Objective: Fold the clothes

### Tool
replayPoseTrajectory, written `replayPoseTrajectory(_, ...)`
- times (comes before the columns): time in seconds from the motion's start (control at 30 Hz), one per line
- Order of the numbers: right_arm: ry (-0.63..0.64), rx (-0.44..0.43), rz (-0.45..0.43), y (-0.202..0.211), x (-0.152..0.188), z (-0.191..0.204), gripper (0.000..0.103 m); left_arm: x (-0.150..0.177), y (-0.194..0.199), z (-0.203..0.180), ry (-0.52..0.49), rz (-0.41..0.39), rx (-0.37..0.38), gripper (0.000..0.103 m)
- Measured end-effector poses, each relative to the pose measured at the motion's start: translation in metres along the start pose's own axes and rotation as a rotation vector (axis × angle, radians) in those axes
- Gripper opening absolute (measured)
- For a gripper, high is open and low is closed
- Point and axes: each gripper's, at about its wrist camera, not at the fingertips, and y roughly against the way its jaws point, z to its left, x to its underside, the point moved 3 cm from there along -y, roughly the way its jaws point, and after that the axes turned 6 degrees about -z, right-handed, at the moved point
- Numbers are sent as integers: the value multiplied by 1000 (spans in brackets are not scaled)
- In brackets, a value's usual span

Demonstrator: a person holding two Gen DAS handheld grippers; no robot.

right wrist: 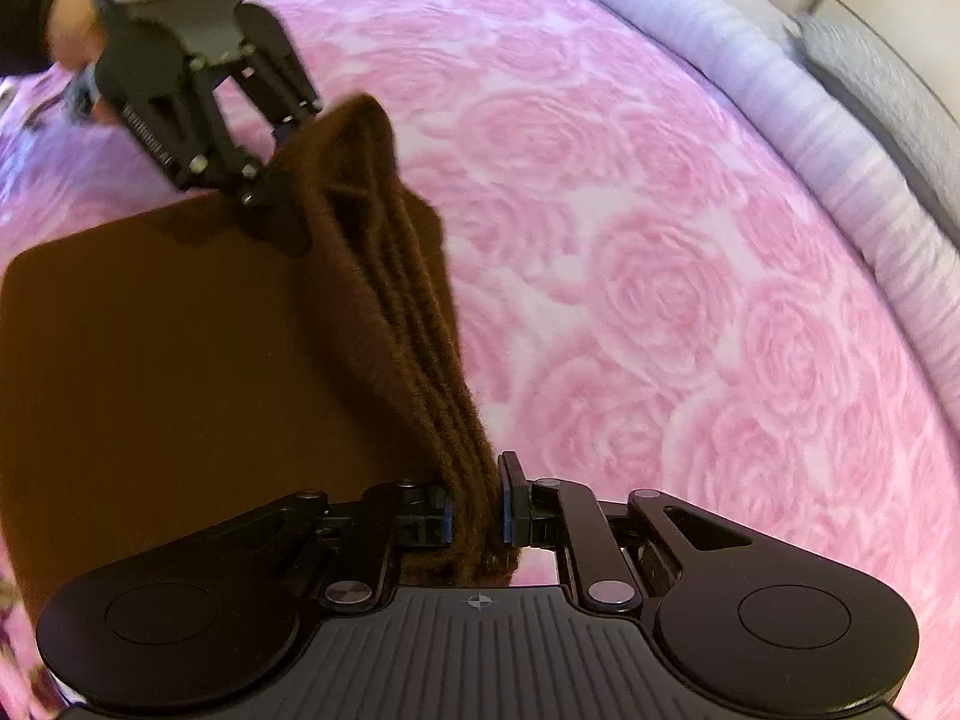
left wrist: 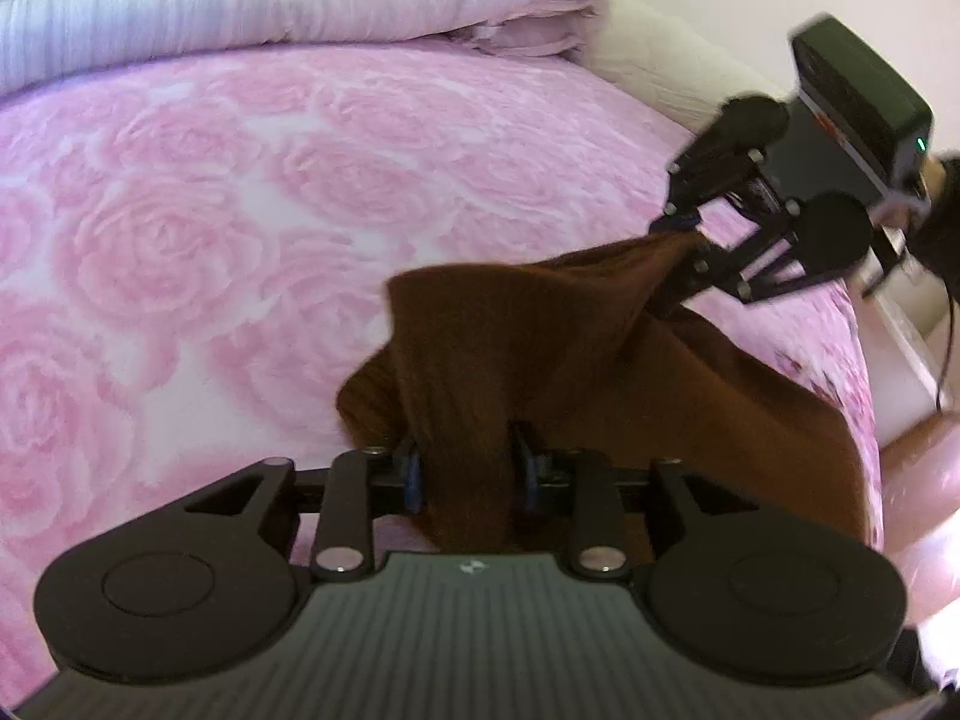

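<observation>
Gripping brown garment (left wrist: 540, 330) edge, pink bedspread (left wrist: 210, 210) beyond

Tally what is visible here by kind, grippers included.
Brown garment: 1
Grippers: 2, left gripper, right gripper
Pink rose bedspread: 1
Folded pale quilt: 1
Total: 5

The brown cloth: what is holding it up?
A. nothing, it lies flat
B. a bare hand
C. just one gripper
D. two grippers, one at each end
D: the brown cloth runs bunched from the right gripper to the left gripper, between the fingers of each.
</observation>
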Motion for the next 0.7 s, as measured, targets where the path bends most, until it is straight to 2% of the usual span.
replayPoseTrajectory(0.13,-61,53,-38,-1,5,-5,33,0,6,-3,-11,-4,-38,29)
replayPoseTrajectory(0.3,-263,168,-103,26,14,-17,36,-5,26,-10,-40,-23,-133,32)
replayPoseTrajectory(0.4,-326,264,-136,57,20,-4,38,-8,42,-13,-60,-32,-215,33)
replayPoseTrajectory(0.57,-345,229,-226,97,30,63,40,-4,52,-36,-241,58,-404,32)
replayPoseTrajectory(0.7,-328,174,-254,102,34,121,40,3,56,-56,-329,96,-431,33)
